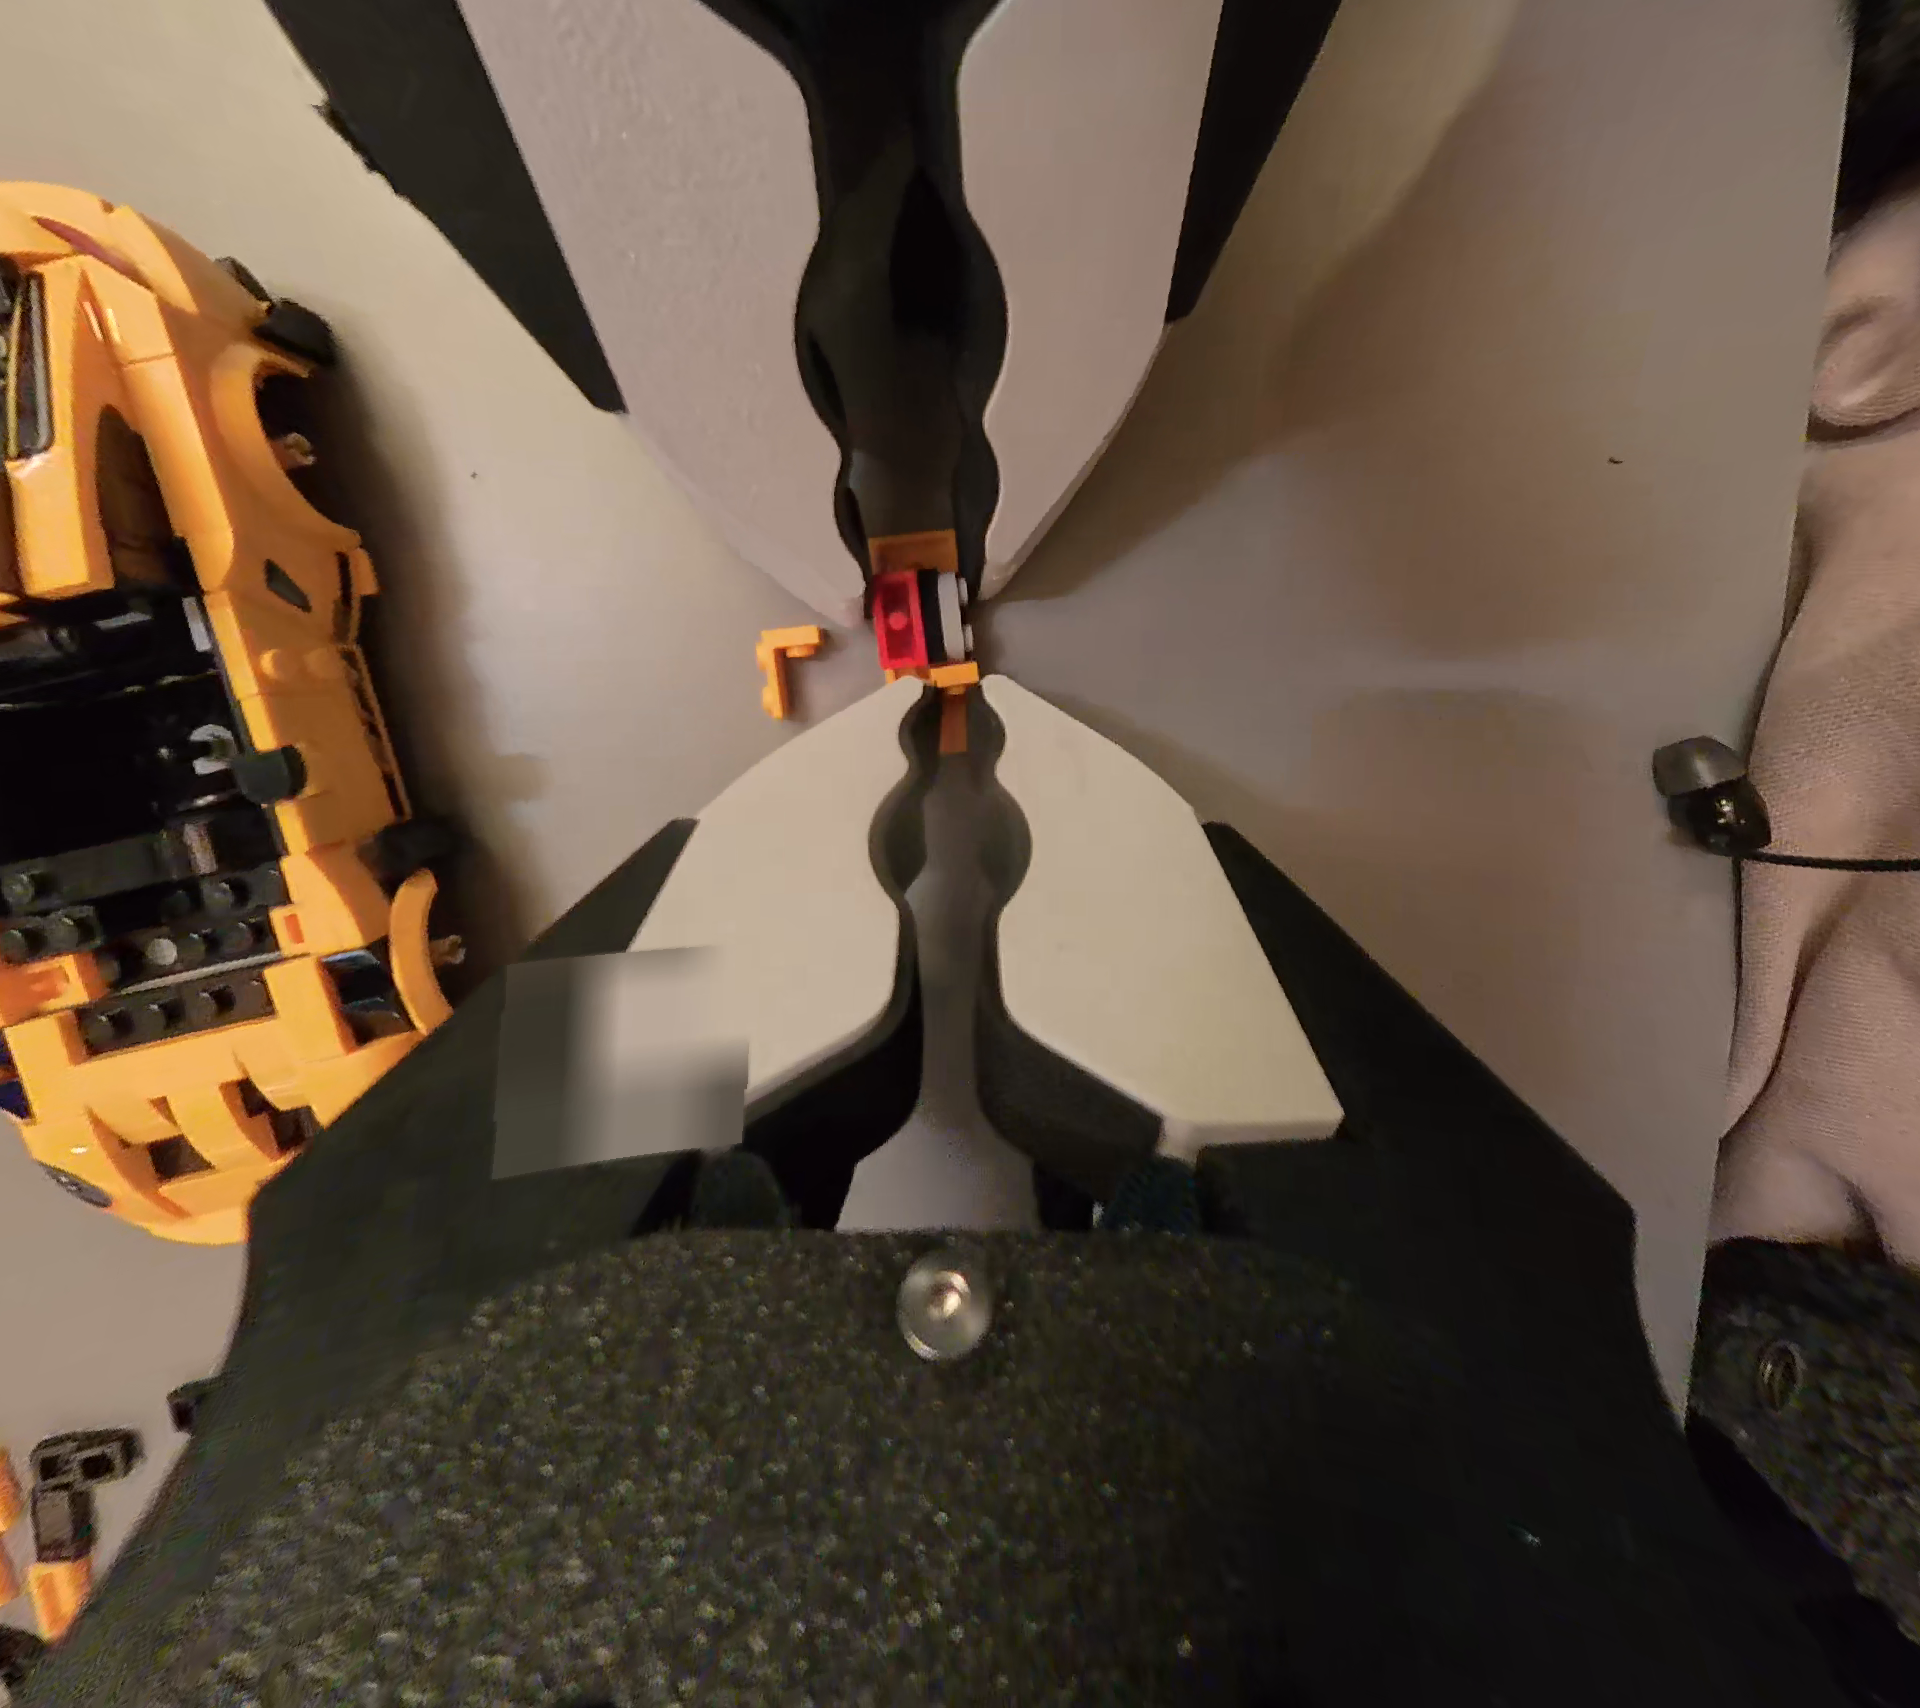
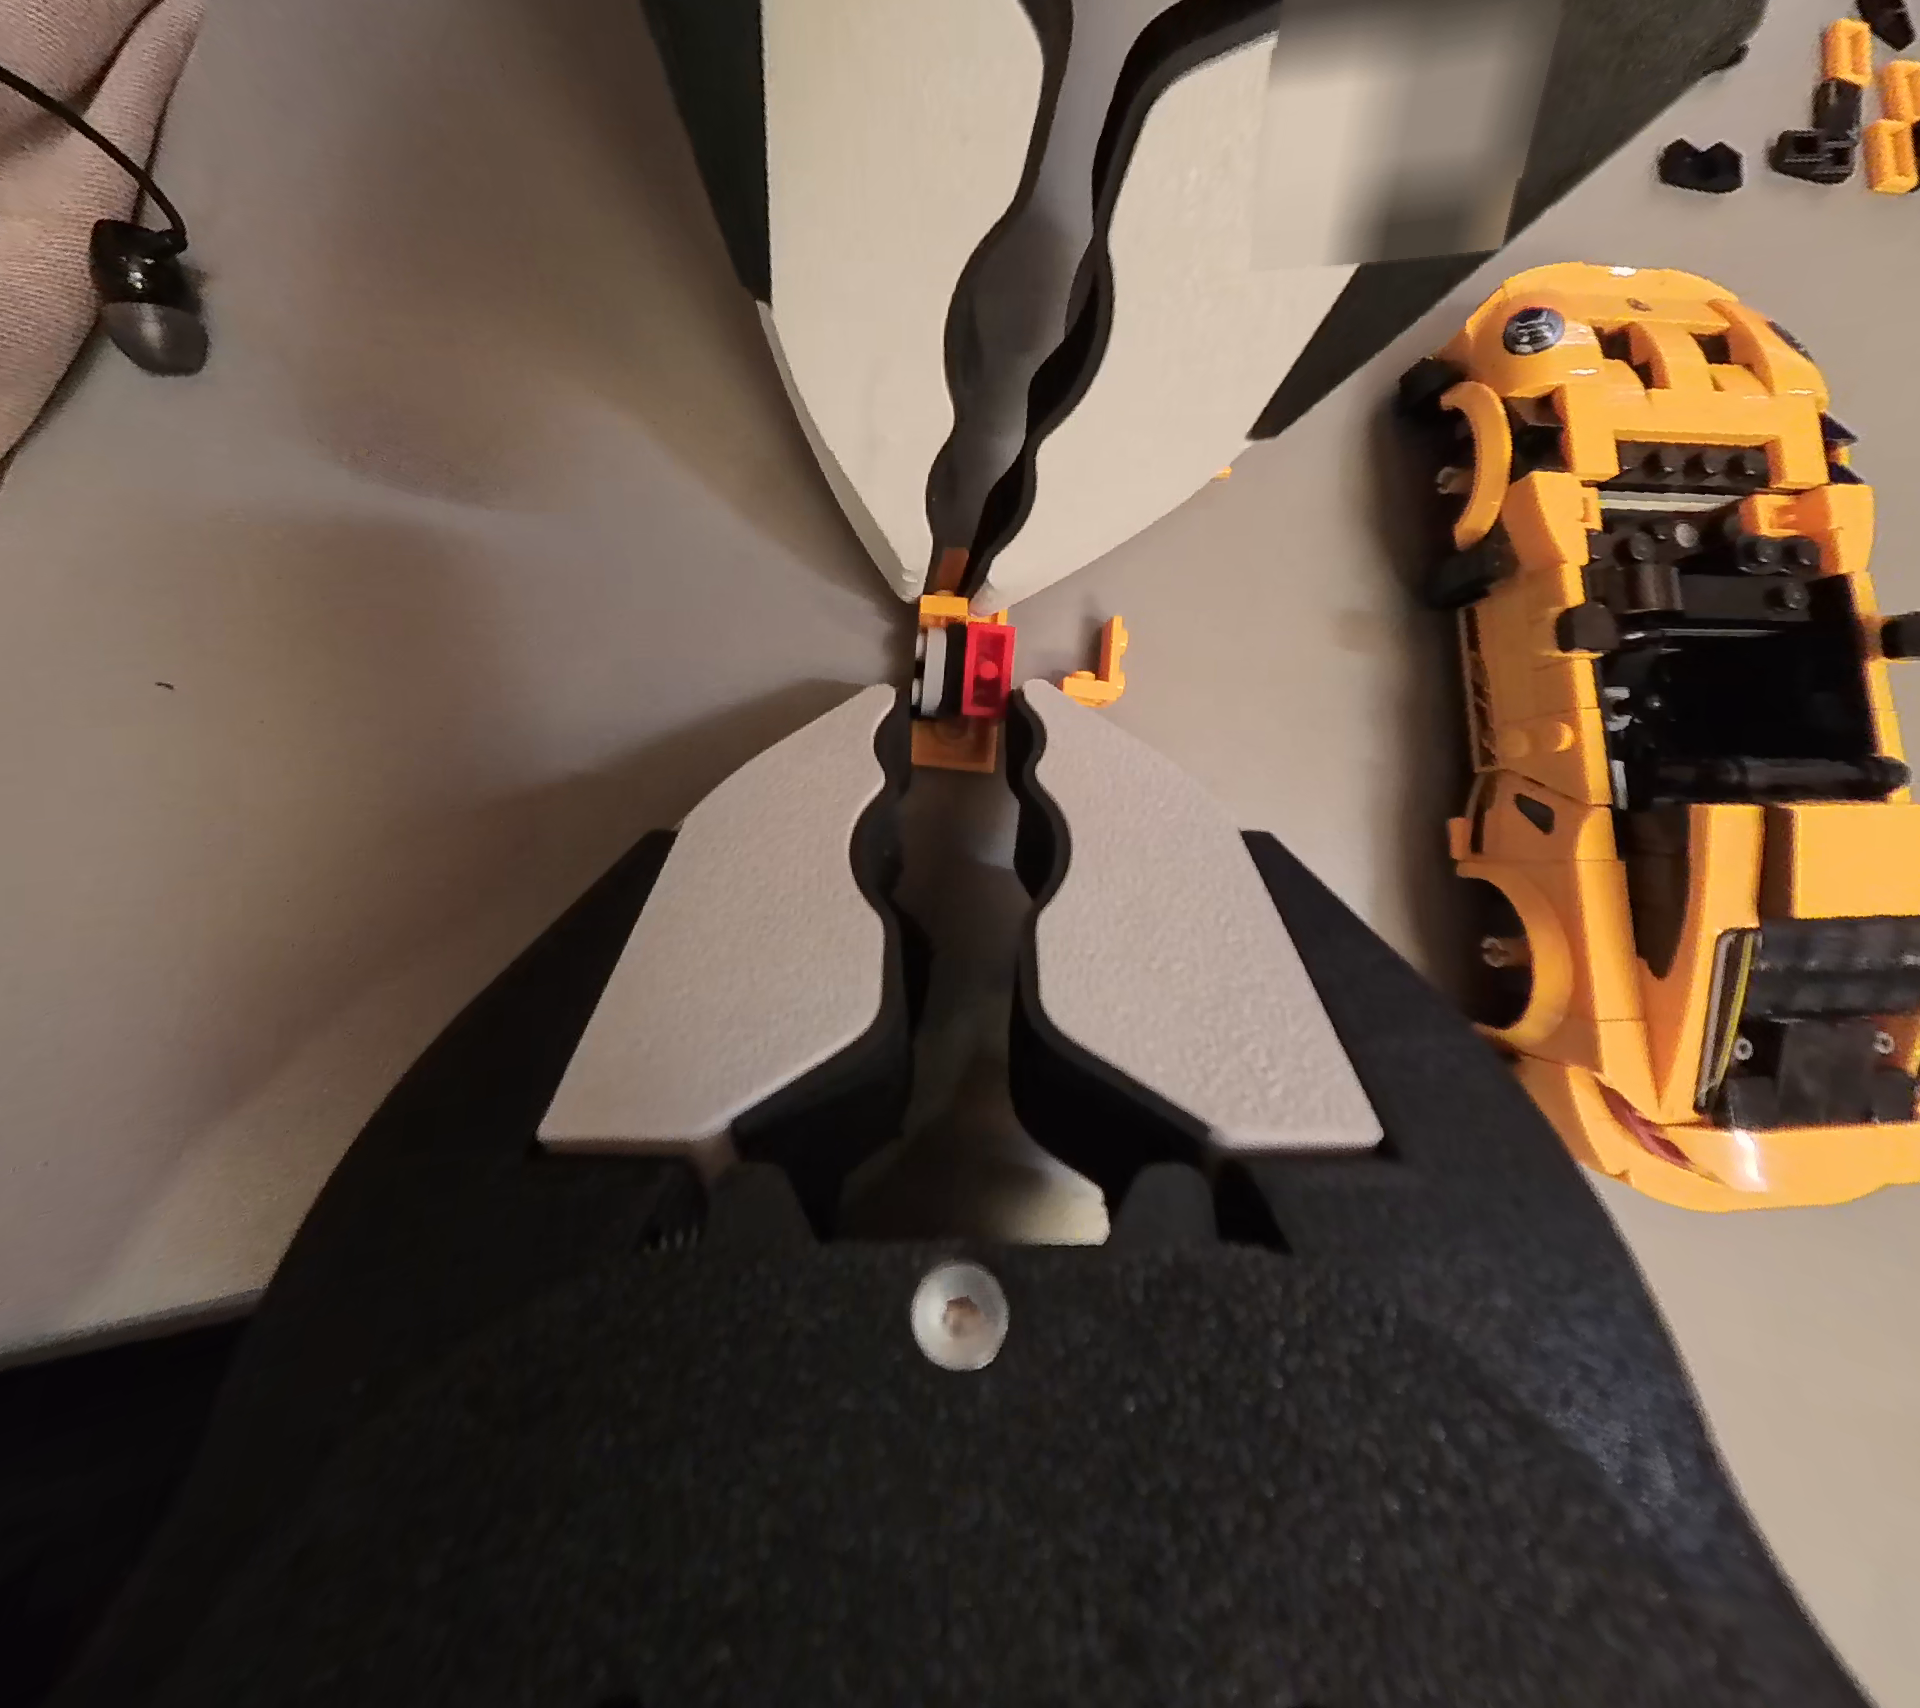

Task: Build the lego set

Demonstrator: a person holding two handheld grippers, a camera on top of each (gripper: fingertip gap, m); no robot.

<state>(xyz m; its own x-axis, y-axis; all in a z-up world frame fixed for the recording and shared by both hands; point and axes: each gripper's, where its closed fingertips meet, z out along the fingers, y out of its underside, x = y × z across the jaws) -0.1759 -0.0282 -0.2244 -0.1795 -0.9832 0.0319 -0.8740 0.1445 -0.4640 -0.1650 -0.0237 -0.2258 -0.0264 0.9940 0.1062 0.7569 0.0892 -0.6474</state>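
Note:
A small brick assembly [image 1: 920, 624] of orange, red, white and black pieces is held above the table between both grippers. My left gripper [image 1: 951, 694] is shut on a narrow orange piece at one end of it. My right gripper [image 2: 956, 715] is shut on the orange plate at the other end [image 2: 956, 749]. The two grippers meet tip to tip; the right one [image 1: 914, 559] comes in from the top of the left wrist view, and the left one [image 2: 961, 590] from the top of the right wrist view. The assembly [image 2: 961, 671] shows its red brick towards the car.
A partly built orange and black car [image 1: 156, 723] [image 2: 1662, 723] lies on the pale table. A loose orange L-shaped piece [image 1: 784, 666] [image 2: 1101, 666] lies between it and the grippers. Several loose black and orange pieces [image 2: 1860, 100] lie beyond. An earbud [image 1: 1704, 791] lies by the table edge, near a person's clothing [image 1: 1849, 723]. The tips of both grippers are at nearly the same place. The left tips stand about 12 cm off the earbud [image 1: 1704, 791].

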